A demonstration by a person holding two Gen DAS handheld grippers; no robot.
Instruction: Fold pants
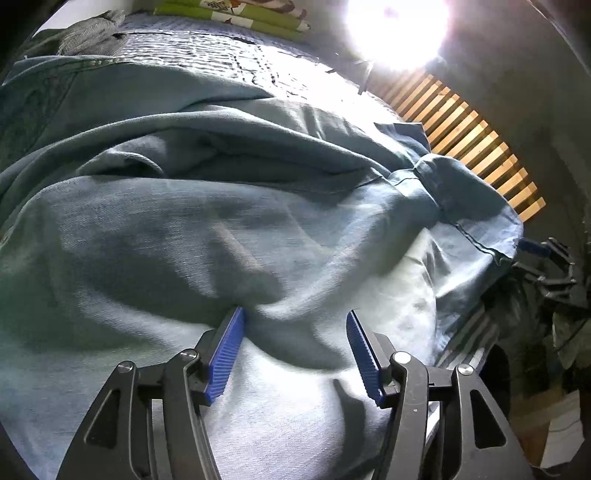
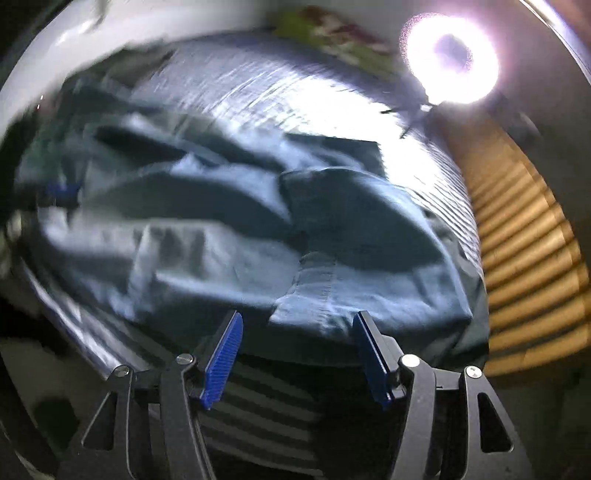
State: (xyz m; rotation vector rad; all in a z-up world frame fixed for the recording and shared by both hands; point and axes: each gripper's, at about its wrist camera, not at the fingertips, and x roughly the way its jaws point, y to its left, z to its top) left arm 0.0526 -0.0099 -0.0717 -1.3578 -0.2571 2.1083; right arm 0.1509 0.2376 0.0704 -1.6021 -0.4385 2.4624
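Observation:
Blue-grey pants (image 1: 221, 206) lie rumpled in thick folds across a bed and fill the left wrist view. My left gripper (image 1: 295, 312) hangs low over the pale cloth near the bed's front. It is open, and a soft ridge of fabric rises between the blue pads without being pinched. A stitched hem (image 1: 476, 236) droops at the right. In the blurred right wrist view the pants (image 2: 221, 229) lie ahead, with a seamed edge (image 2: 317, 295) just beyond my right gripper (image 2: 298, 315), which is open and empty. The right gripper (image 1: 546, 254) also shows beyond that hem.
The bed has a blue striped quilt (image 1: 221, 55). A folded green patterned cloth (image 1: 236, 14) and a grey cloth (image 1: 88, 33) lie at its far end. Wooden slats (image 1: 480, 147) run along the right side. A bright lamp (image 1: 399, 29) glares behind. Striped bedding (image 2: 266, 406) hangs below the front edge.

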